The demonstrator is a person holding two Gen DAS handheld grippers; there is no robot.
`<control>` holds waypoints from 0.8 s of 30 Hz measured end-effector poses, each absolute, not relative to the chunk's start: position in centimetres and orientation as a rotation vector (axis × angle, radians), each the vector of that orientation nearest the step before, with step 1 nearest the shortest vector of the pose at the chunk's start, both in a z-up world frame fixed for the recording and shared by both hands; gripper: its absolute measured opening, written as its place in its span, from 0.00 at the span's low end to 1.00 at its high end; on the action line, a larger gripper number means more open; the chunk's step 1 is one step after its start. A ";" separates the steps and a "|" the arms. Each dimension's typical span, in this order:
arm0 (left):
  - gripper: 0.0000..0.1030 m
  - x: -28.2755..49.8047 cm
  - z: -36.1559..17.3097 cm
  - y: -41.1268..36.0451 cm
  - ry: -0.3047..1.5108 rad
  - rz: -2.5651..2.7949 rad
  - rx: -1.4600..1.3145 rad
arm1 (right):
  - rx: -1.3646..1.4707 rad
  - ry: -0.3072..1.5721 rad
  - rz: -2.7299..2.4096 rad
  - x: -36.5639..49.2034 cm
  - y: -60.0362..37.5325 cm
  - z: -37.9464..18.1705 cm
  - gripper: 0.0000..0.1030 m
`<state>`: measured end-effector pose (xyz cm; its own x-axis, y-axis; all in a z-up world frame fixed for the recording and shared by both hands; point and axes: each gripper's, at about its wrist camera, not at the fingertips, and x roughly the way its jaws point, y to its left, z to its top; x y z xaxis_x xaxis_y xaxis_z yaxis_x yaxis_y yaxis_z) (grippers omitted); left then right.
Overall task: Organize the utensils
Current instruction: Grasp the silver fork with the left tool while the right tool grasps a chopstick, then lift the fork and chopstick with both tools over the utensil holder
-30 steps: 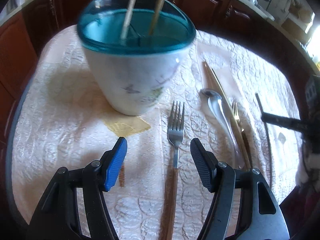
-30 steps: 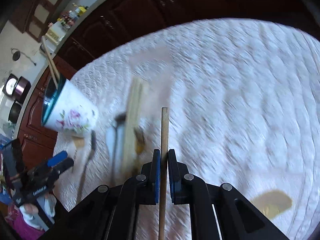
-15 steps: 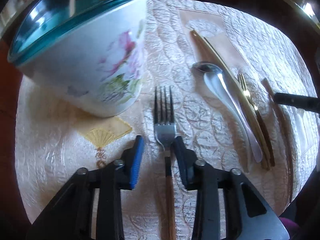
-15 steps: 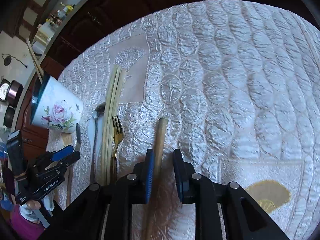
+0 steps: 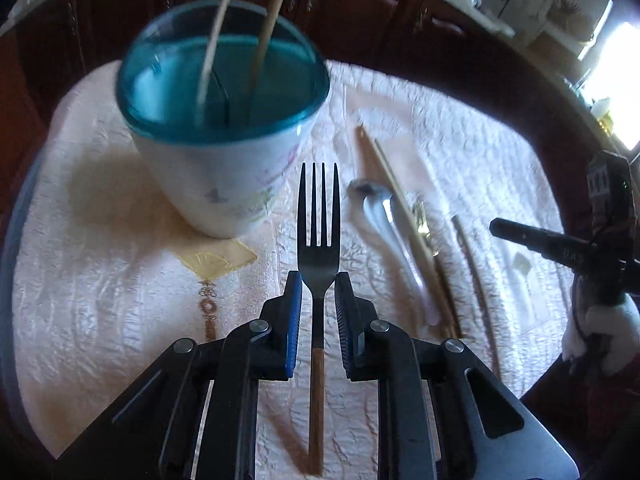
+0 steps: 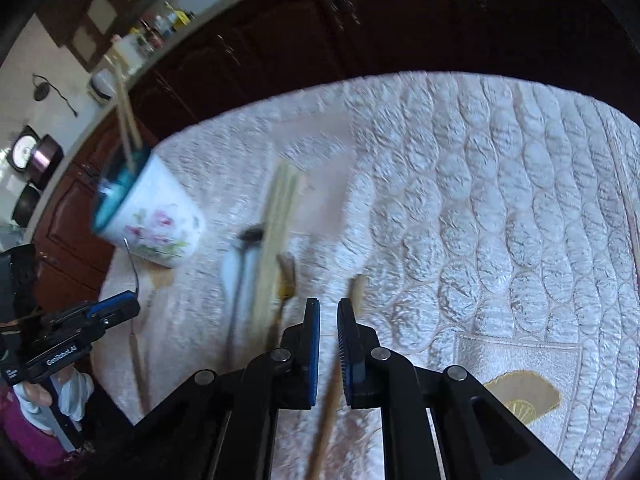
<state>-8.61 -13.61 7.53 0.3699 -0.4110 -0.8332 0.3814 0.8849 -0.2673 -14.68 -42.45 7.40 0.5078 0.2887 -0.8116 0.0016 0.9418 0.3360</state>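
My left gripper [image 5: 317,280] is closing on the neck of a dark fork [image 5: 319,216] with a wooden handle and holds it above the cloth, tines toward the floral cup [image 5: 224,184]. Two chopsticks [image 5: 272,20] stand in the cup's teal mouth. My right gripper [image 6: 329,308] hangs over the cloth, its jaws closing to a narrow gap with nothing pinched. A brown chopstick [image 6: 326,420] lies on the cloth beneath it, partly hidden behind the right finger. The right wrist view shows the left gripper [image 6: 132,304] carrying the fork [image 6: 134,264] beside the cup [image 6: 160,216].
On the quilted cream tablecloth [image 6: 500,200] lie a silver spoon [image 5: 380,216], a pale chopstick pair [image 5: 400,200] and a gold fork [image 5: 422,220], right of the cup. Dark wooden cabinets [image 6: 320,32] stand past the table's far edge. A gloved hand [image 5: 600,328] holds the right gripper.
The left jaws closed on the fork and raised it off the cloth. The right gripper set the chopstick down, opened, then closed again and rose without it.
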 end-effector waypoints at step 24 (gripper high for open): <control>0.28 -7.0 1.9 -18.2 1.143 -0.403 0.178 | 0.281 1.148 0.132 -12.1 -42.9 2.3 0.09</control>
<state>-6.97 -18.25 1.92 0.3530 -0.2198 -0.9094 0.3991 0.9145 -0.0661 -12.11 -42.89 2.32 0.4072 0.2464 -0.8795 0.0397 0.9572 0.2866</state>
